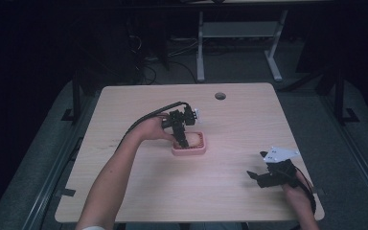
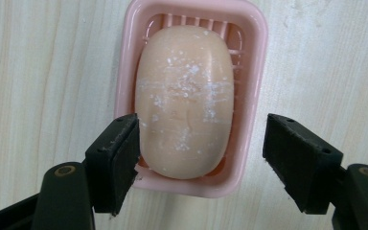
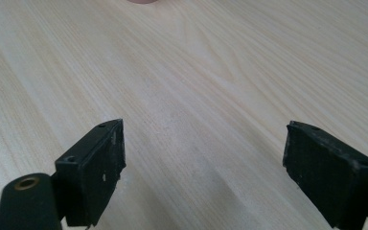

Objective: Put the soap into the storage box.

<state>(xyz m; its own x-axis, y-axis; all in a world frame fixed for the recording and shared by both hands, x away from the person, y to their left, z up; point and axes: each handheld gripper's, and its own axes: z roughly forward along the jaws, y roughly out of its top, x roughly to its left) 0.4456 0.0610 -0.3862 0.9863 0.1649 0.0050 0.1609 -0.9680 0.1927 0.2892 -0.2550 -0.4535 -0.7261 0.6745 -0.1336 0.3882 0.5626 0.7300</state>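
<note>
One soap bar (image 2: 184,100) fills the pink dish (image 2: 256,57); both tongs gape, released.

A pale peach oval bar of soap (image 2: 184,100), flecked and streaked with white, lies in a glossy pink plastic ribbed soap dish (image 2: 254,72). The light wooden bench (image 1: 239,129) shows fine, darker grain lines running along its length. Both sets of tongs, left tongs (image 2: 202,163) and right tongs (image 3: 206,177), are matt black, with brass-coloured rivets. A pale grey three-cornered plate (image 1: 279,154) tops the right tongs.
</note>
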